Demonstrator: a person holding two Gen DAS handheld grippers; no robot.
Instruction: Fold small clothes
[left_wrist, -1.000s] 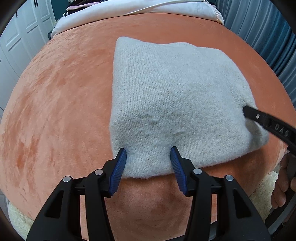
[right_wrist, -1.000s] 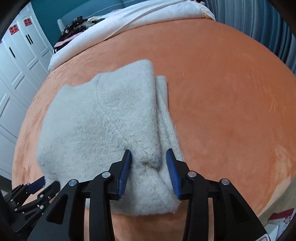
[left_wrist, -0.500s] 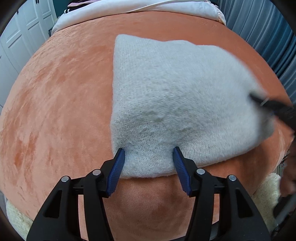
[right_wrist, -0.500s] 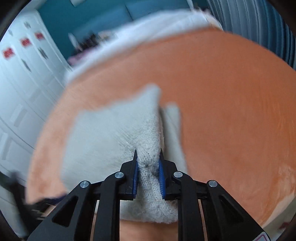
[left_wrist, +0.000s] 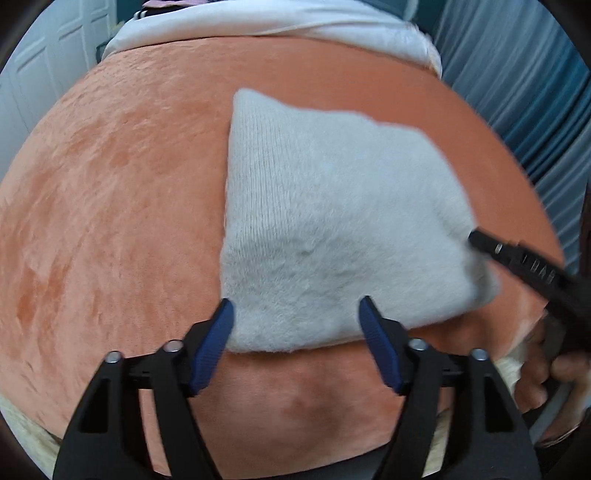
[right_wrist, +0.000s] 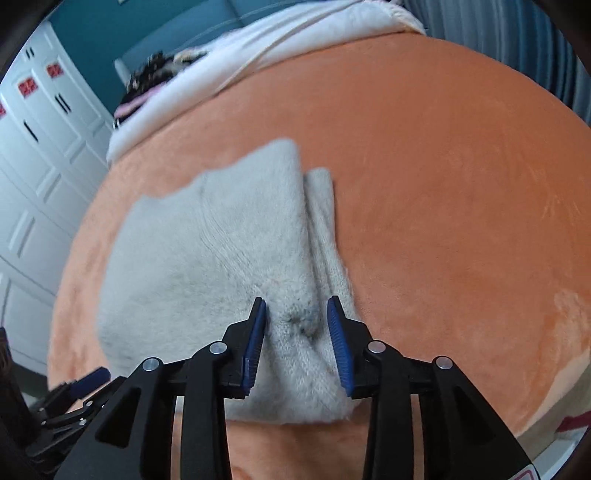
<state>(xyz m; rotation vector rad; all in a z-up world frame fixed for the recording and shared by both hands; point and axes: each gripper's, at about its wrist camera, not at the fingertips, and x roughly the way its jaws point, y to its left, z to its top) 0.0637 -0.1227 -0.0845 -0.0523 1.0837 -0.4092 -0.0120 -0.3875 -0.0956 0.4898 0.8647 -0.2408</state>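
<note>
Both tongs are standing released over a folded grey knitted garment (left_wrist: 332, 229) that is lying flat on an orange plush bed cover (left_wrist: 110, 206). Seen from the left wrist camera, the left tongs (left_wrist: 295, 321) are gaping wide, their blue-padded fingers (left_wrist: 212, 347) straddling the near edge of the knit without pinching it. At the right of that view, the right tongs (left_wrist: 476, 236) are reaching in as a dark tip touching the garment's right side, with the person's right hand (left_wrist: 554, 369) wrapping the handle below. From the right wrist camera, the right tongs (right_wrist: 296, 317) are sitting parted around a small raised ridge of the garment (right_wrist: 207, 258) near its front corner, the blue pads (right_wrist: 255, 347) lying on either side of the fabric with gaps showing. A narrower folded strip is lying along the garment's right edge. White bedding (right_wrist: 280, 40) is bunching at the far end of the bed, white cabinet doors (right_wrist: 33, 177) are standing at left, and blue curtains (left_wrist: 517, 85) are hanging at right.
</note>
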